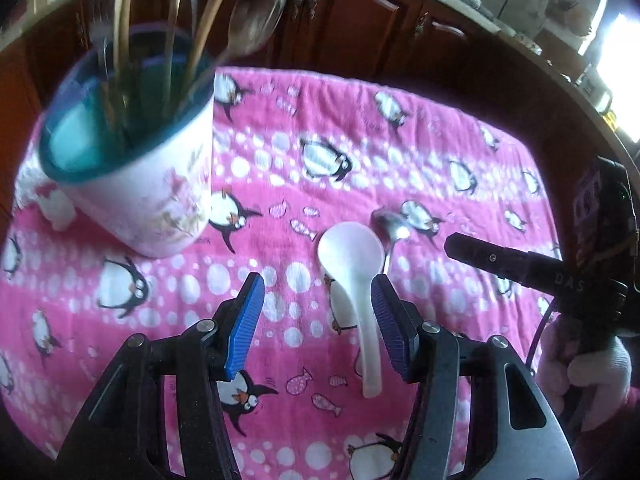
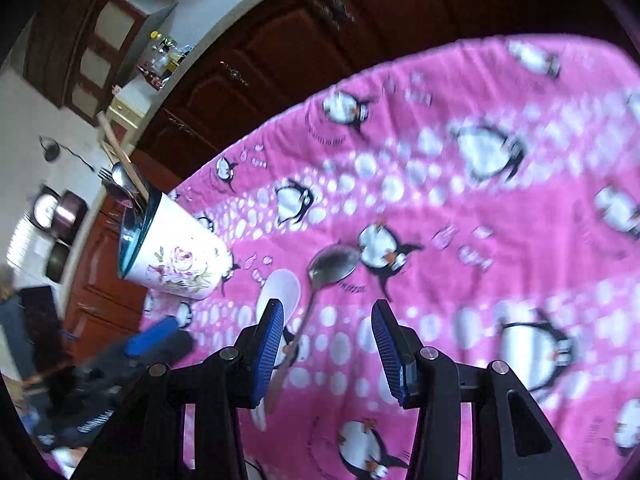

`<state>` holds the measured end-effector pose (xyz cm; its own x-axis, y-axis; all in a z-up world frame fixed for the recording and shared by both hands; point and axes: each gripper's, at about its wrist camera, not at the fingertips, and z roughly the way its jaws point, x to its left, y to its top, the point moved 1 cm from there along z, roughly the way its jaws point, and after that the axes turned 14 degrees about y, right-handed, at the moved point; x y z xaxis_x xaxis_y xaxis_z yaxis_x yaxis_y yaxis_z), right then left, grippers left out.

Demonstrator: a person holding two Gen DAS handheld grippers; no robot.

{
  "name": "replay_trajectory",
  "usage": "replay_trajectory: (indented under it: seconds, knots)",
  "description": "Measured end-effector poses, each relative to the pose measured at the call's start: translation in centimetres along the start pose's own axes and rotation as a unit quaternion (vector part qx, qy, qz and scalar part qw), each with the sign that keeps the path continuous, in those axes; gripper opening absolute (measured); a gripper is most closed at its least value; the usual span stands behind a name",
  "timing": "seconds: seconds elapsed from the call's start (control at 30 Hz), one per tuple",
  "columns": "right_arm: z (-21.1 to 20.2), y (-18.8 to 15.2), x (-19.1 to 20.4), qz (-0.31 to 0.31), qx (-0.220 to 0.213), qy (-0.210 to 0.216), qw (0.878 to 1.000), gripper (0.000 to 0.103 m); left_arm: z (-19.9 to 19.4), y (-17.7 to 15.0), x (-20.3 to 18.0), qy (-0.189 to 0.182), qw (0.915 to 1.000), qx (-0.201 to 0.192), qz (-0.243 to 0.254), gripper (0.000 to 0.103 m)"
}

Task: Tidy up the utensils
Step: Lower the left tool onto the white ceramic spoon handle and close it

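Note:
A white plastic spoon (image 1: 352,256) lies on the pink penguin cloth (image 1: 440,140), and a metal spoon (image 1: 387,226) lies close on its right. My left gripper (image 1: 317,280) is open above the white spoon's handle, which runs just inside its right pad. In the right wrist view my right gripper (image 2: 328,306) is open over the metal spoon (image 2: 334,265); the handle passes near its left pad without being pinched. The white spoon (image 2: 282,286) shows behind that pad. A white flowered cup (image 1: 160,196) with a teal rim stands far left and holds several utensils; it also shows as the cup (image 2: 180,258).
Dark wooden cabinets (image 1: 360,12) run behind the cloth's far edge. A gloved hand (image 1: 588,368) holds the right tool at the right rim. A blurred blue pad (image 2: 152,338) of the left tool shows low left. Bare cloth (image 2: 500,240) spreads to the right.

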<state>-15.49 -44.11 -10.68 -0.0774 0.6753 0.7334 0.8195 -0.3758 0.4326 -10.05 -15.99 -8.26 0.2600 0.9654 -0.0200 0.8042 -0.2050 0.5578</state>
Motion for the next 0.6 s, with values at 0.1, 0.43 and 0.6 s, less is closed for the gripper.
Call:
replay_trajectory:
  seconds: [0.1, 0.43, 0.6]
  knots:
    - [1.2, 0.4, -1.8, 0.045, -0.004, 0.028, 0.999, 0.039, 1.8, 0.4, 0.3, -0.006, 0.9998, 0.016, -0.013, 0.055]
    - [3.5, 2.7, -4.9, 0.131, -0.020, 0.101, 0.986, 0.037, 6.4, 2.0, -0.5, -0.014, 0.9986, 0.045, -0.024, 0.055]
    - [4.3, 3.4, -4.9, 0.123, -0.009, 0.106, 0.987, 0.031, 7.1, 2.6, -1.5, -0.018, 0.9991, 0.037, -0.007, 0.055]
